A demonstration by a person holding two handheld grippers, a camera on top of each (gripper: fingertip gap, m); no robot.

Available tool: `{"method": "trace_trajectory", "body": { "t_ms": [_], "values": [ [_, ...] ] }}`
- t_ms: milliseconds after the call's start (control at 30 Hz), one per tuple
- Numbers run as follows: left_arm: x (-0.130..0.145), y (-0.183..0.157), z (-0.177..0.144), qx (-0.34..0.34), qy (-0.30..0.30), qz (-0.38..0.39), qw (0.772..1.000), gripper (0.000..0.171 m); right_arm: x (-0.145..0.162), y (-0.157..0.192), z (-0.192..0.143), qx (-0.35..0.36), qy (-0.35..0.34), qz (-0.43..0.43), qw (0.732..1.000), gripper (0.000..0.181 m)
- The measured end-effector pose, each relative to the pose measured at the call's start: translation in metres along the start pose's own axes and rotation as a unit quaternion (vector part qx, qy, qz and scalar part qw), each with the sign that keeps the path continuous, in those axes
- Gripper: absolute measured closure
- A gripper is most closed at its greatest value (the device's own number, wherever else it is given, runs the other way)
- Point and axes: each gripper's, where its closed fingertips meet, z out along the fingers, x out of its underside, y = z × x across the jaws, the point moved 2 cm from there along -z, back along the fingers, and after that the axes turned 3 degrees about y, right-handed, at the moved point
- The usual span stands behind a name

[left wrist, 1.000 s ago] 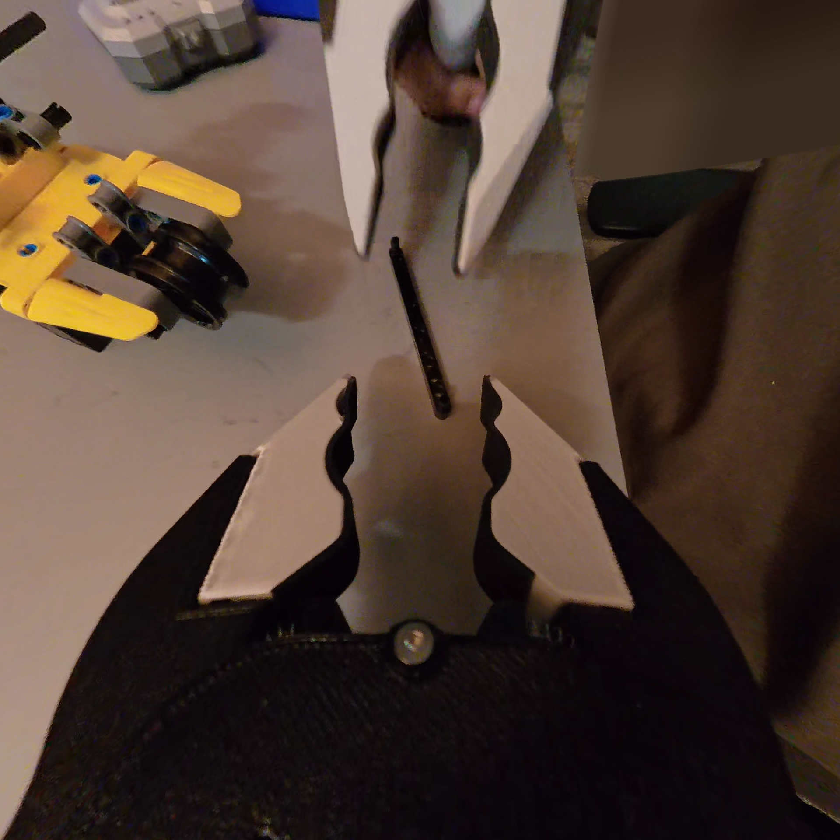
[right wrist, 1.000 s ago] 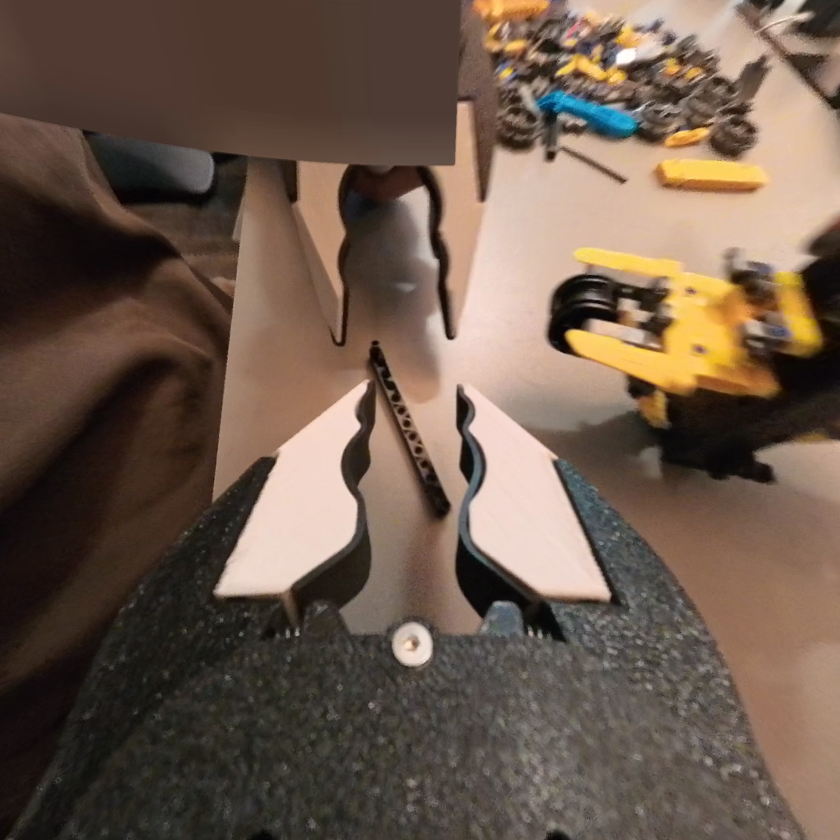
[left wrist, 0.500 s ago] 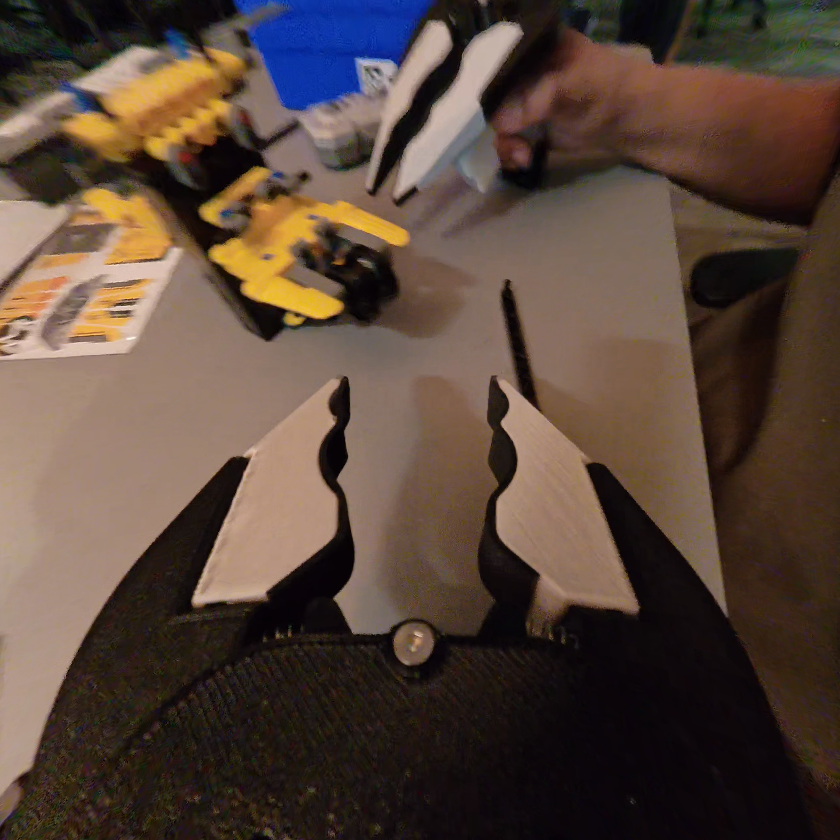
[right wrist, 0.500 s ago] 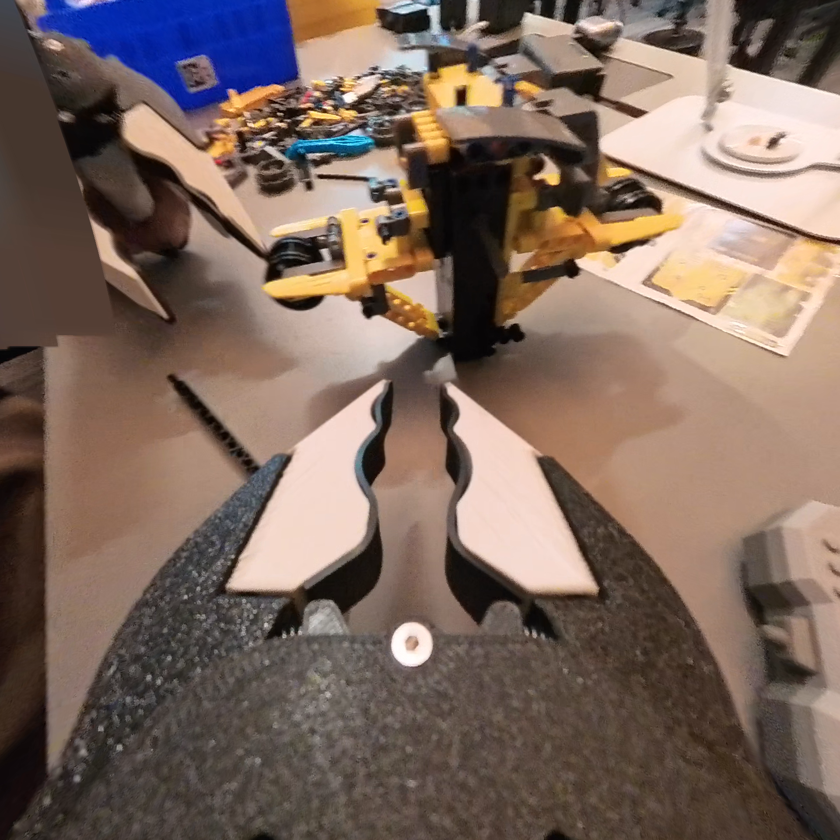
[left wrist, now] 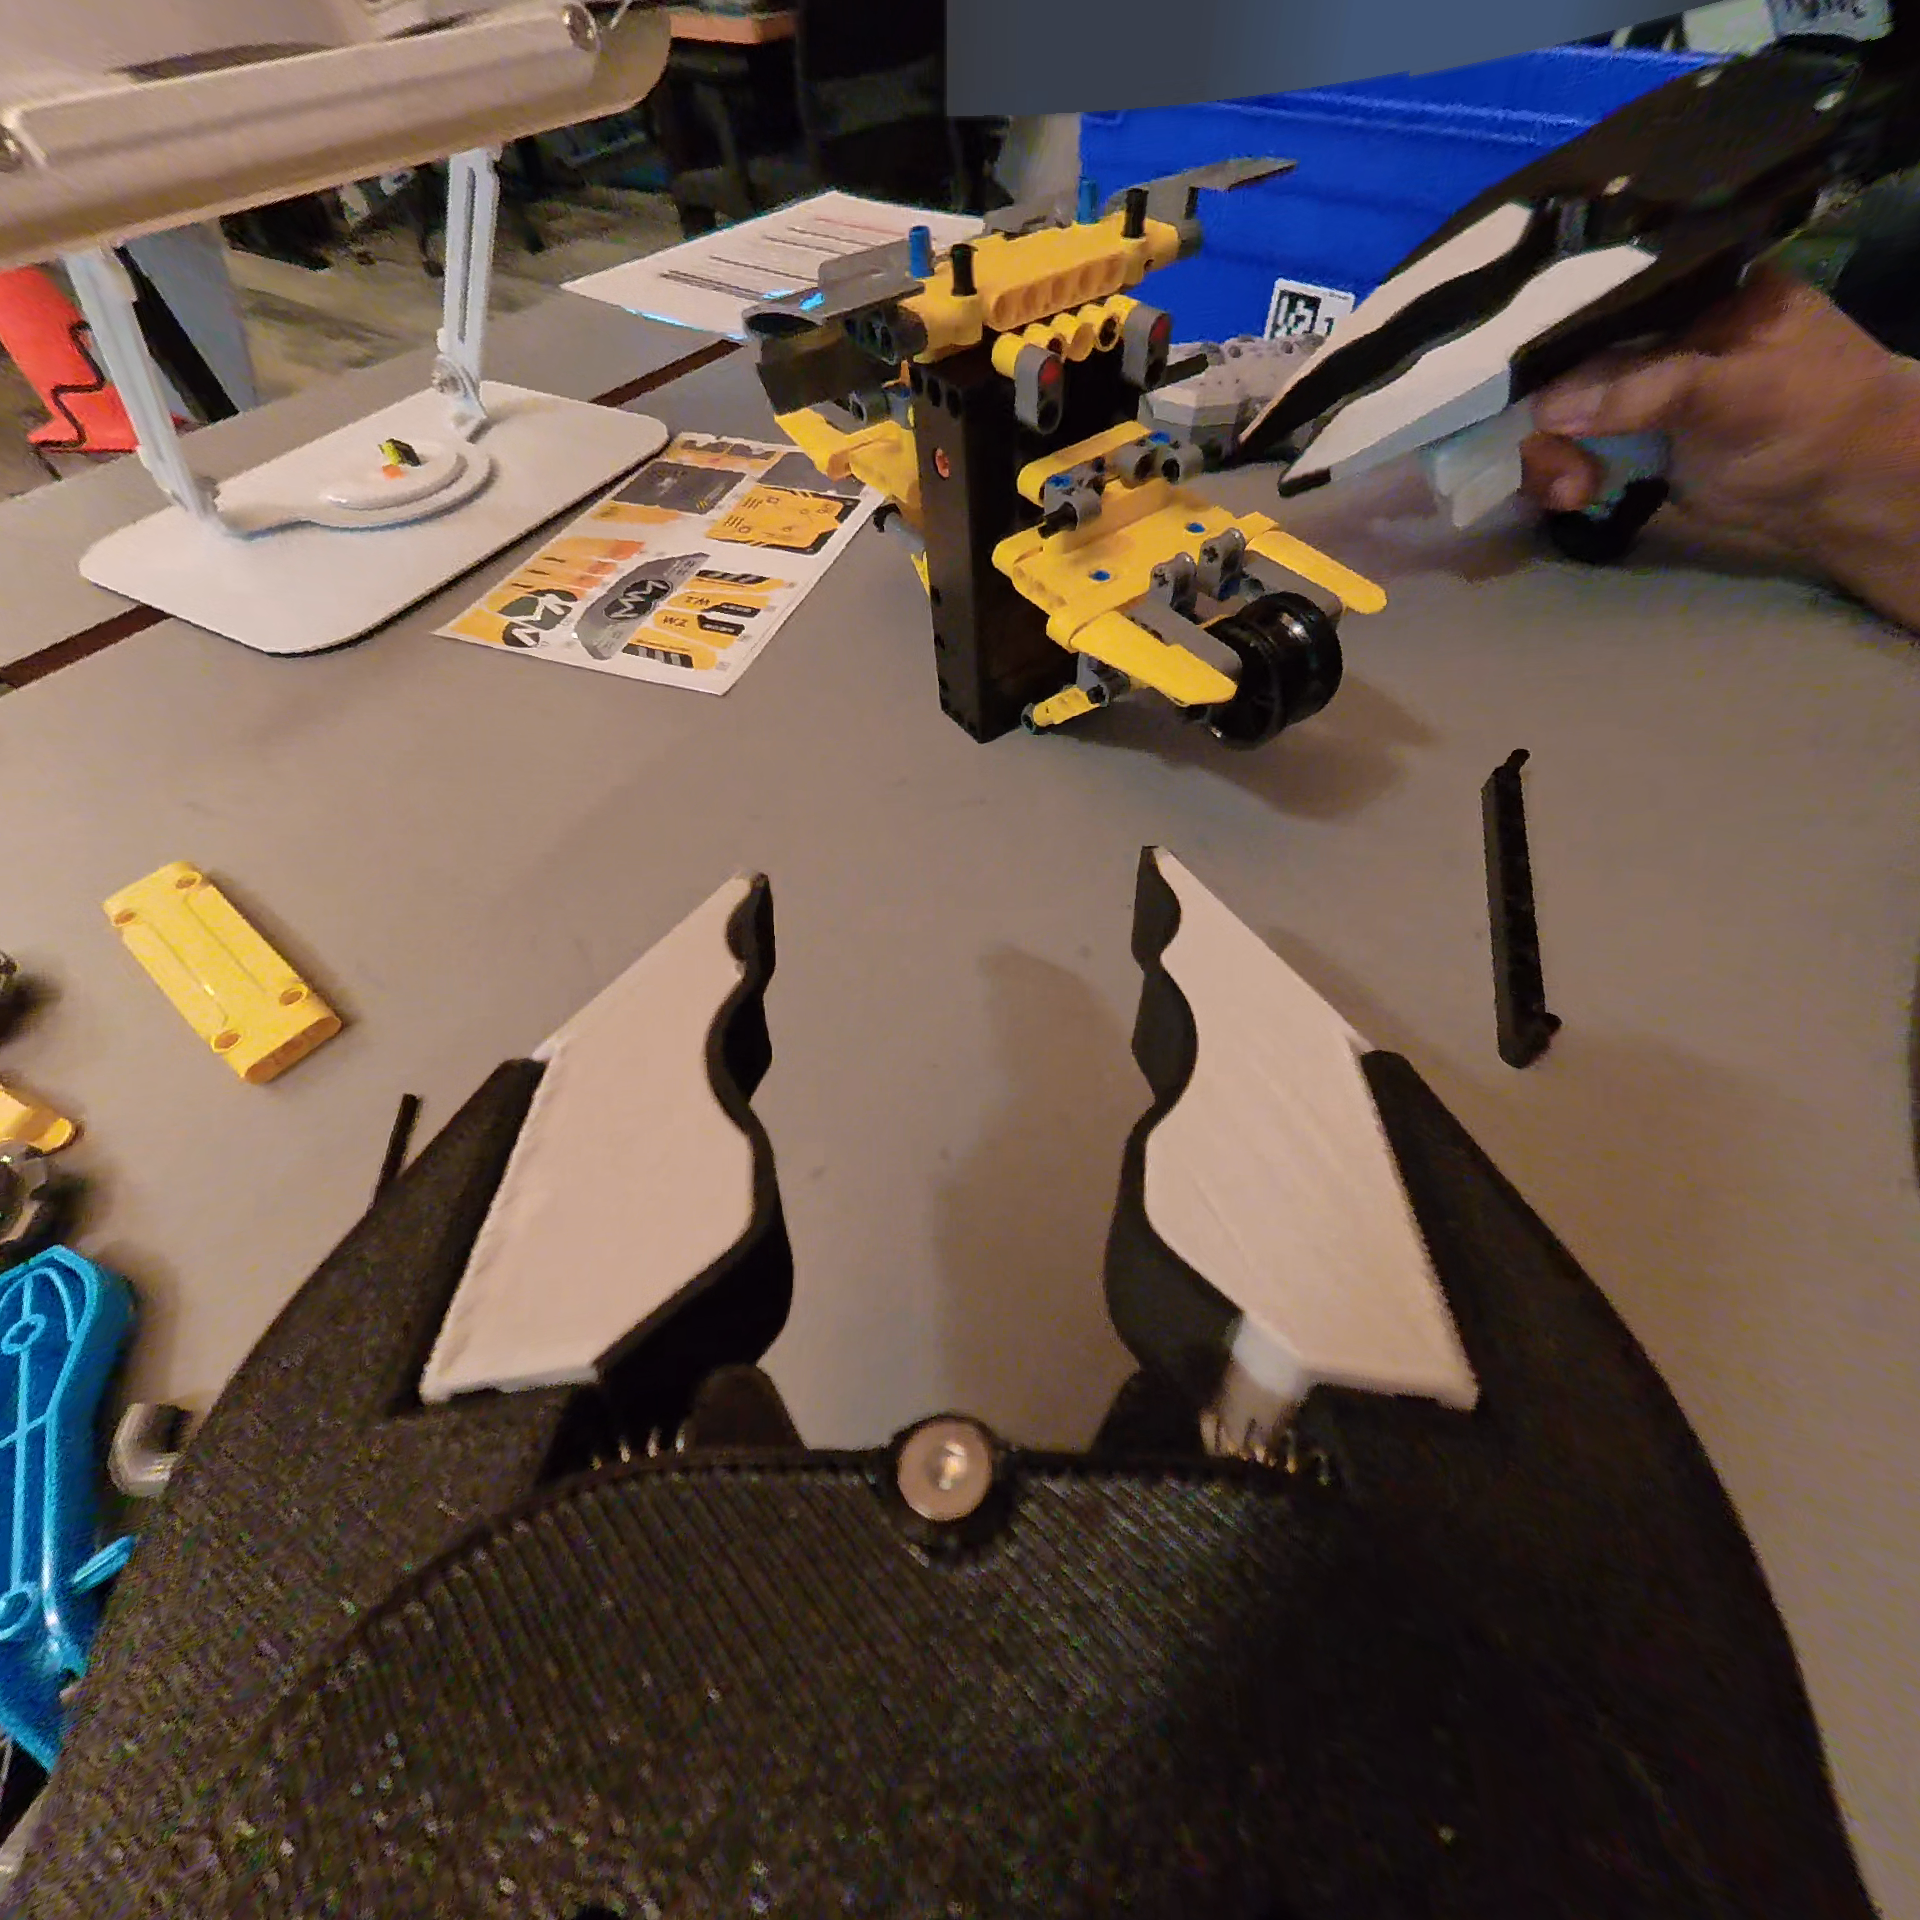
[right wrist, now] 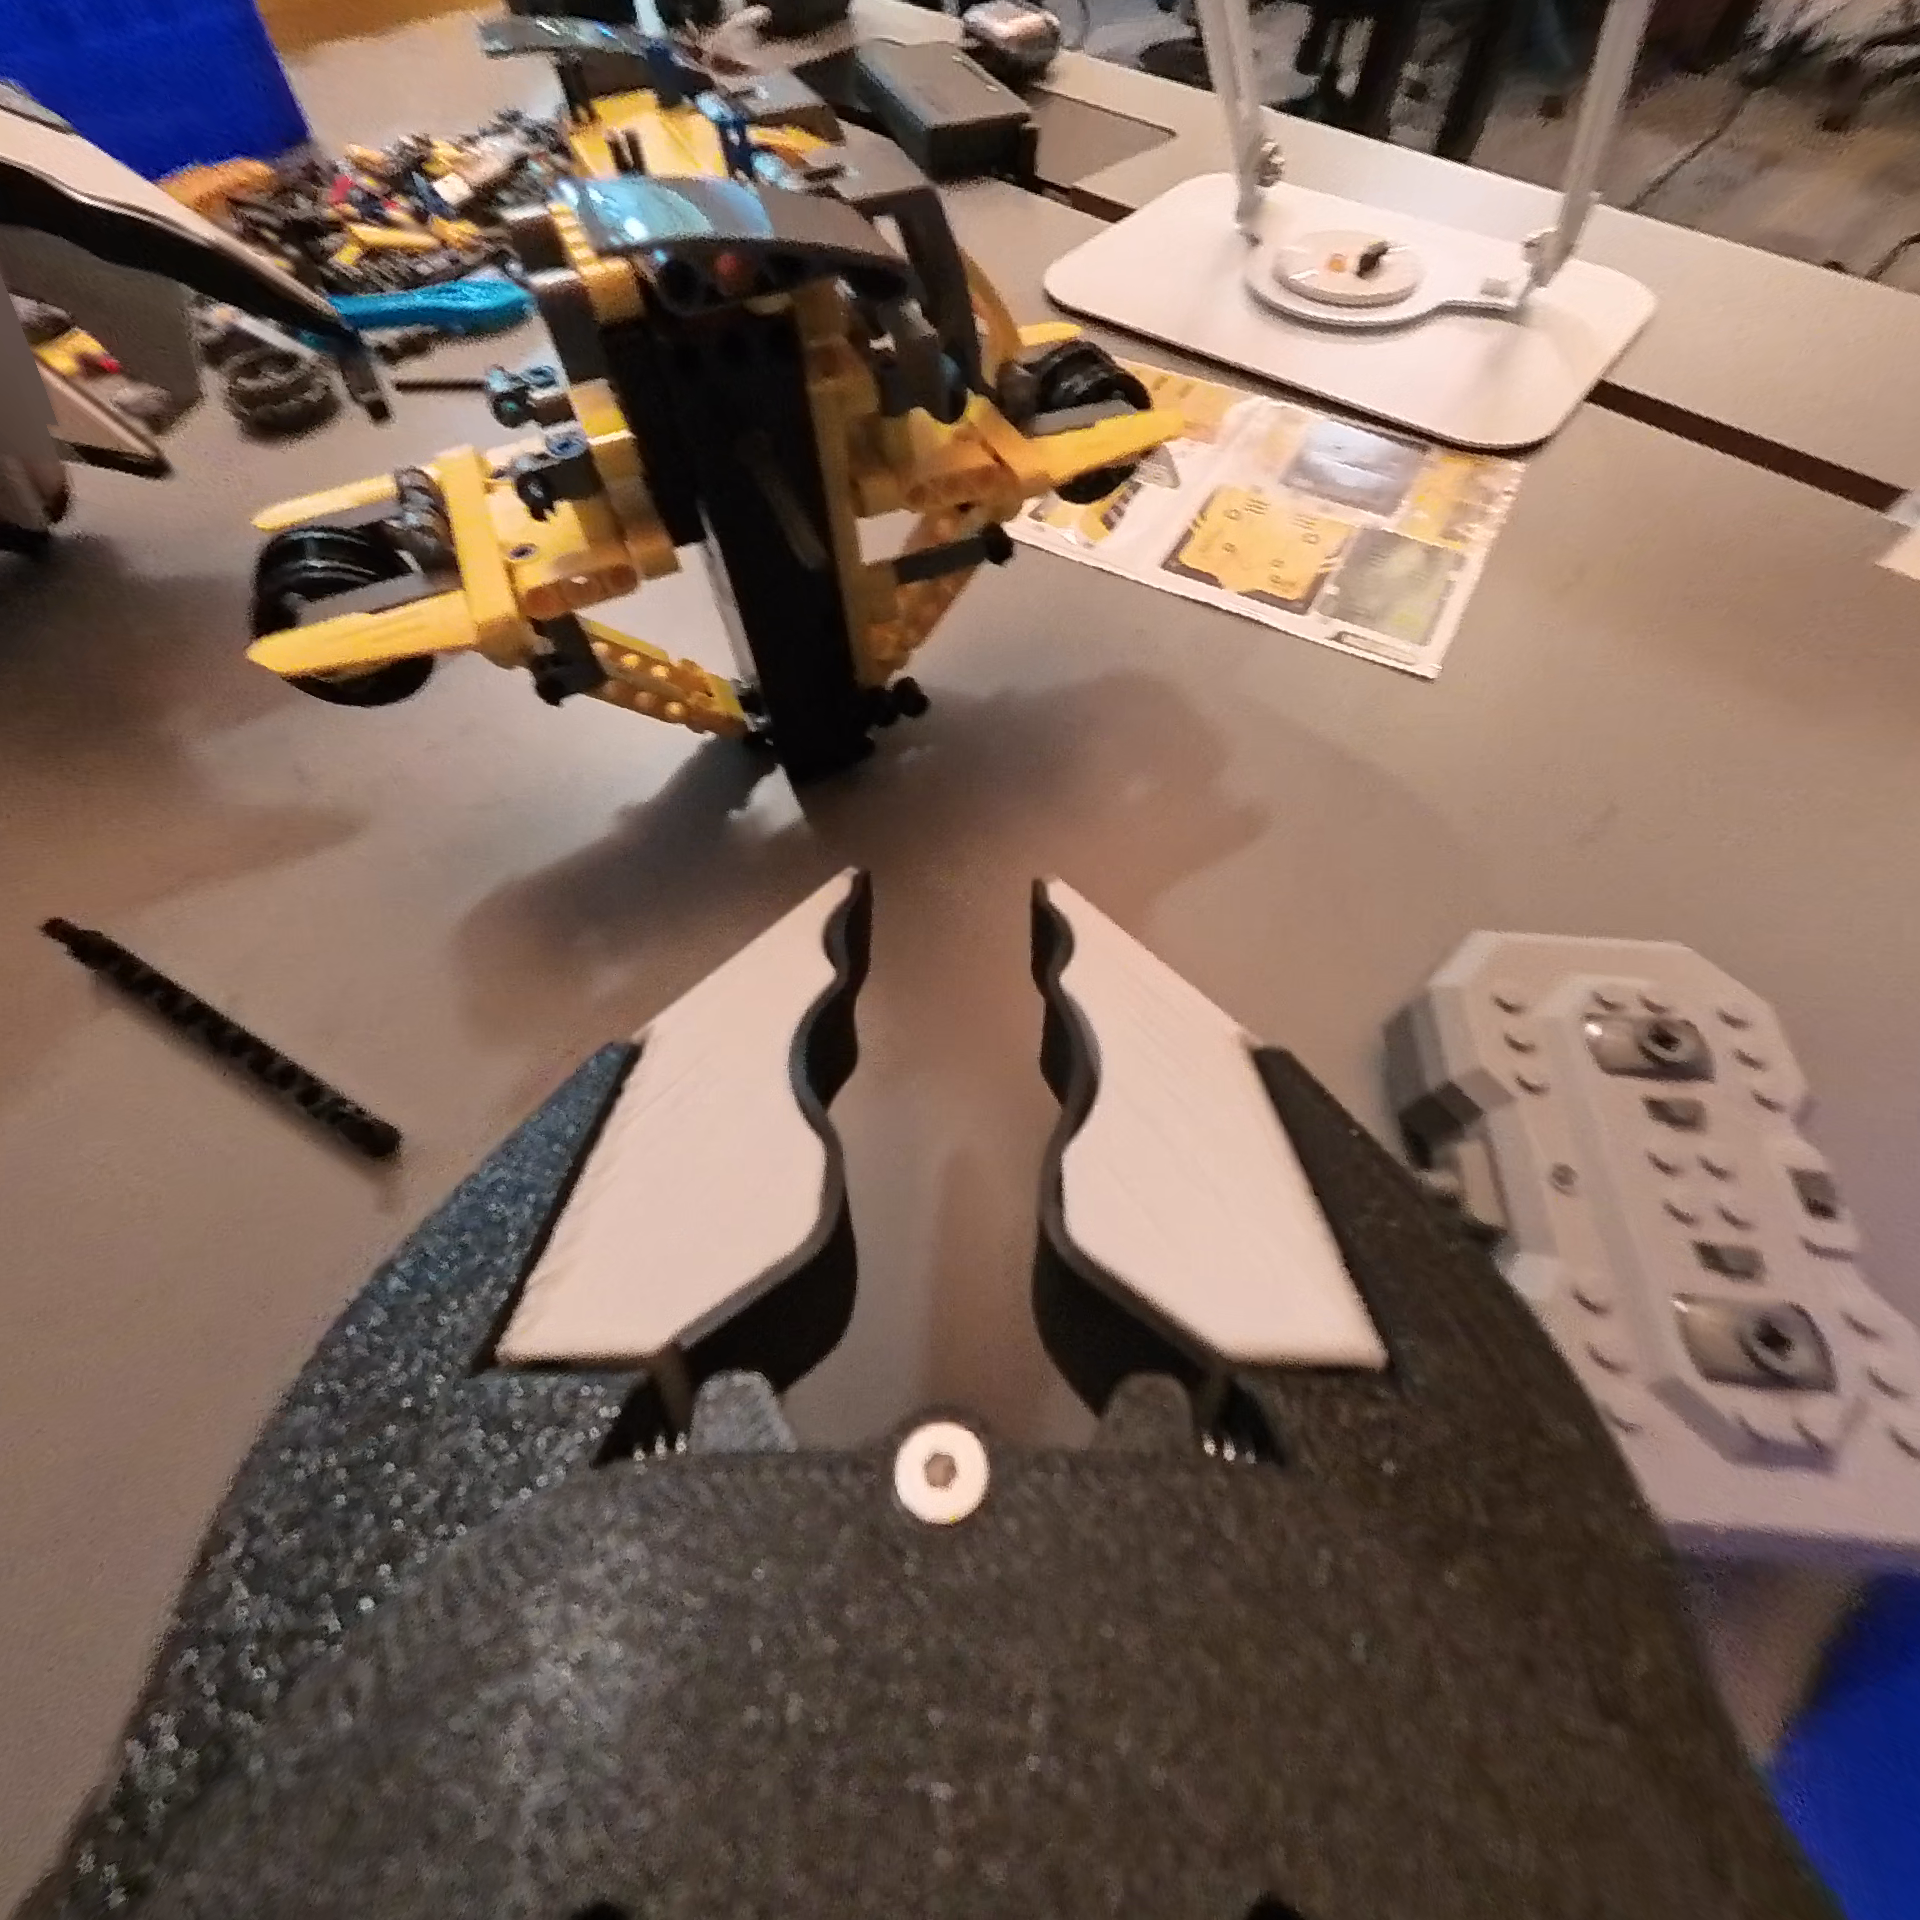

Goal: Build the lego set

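Black perforated beam (left wrist: 1513, 909) lay flat on the grey table (left wrist: 935, 790) in the left wrist view, just right of the left gripper (left wrist: 951, 868) and touching nothing. That gripper hung over bare tabletop with its jaws wide apart and empty. Farther off stood the yellow-and-black brick model (left wrist: 1049, 468), upright on its black column, with a sticker sheet (left wrist: 665, 571) to its left and a white stand base (left wrist: 343, 520) beyond that. A loose yellow panel (left wrist: 220, 971) sat at near left, a blue piece (left wrist: 52, 1455) at the left edge. At far right a hand (left wrist: 1745, 436) held the right gripper (left wrist: 1278, 457) above the table beside the model, its fingers close together with nothing seen between them.

From the right wrist view, the beam (right wrist: 223, 1039) lay at near left, well apart from the right gripper (right wrist: 945, 883), whose jaws stood a narrow gap apart and held nothing. The model (right wrist: 727, 468) stood straight ahead, a grey studded block (right wrist: 1652, 1174) lay just right of the fingers, and a heap of loose parts (right wrist: 364, 239) sat at far left. As far as the pictures showed, nothing was gripped and the beam was unattached.
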Motion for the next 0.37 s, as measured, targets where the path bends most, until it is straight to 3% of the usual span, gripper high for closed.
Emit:
{"method": "trace_trajectory", "body": {
  "t_ms": [167, 367],
  "values": [
    [0.004, 0.015, -0.001, -0.025, 0.009, -0.031, 0.999, 0.105, 0.014, -0.021, -0.001, 0.099, 0.050, -0.053, 0.992, 0.150],
    [0.004, 0.025, -0.004, -0.026, 0.001, -0.063, 0.998, 0.106, 0.017, -0.021, 0.004, 0.103, 0.069, -0.065, 0.990, 0.150]
  ]
}}
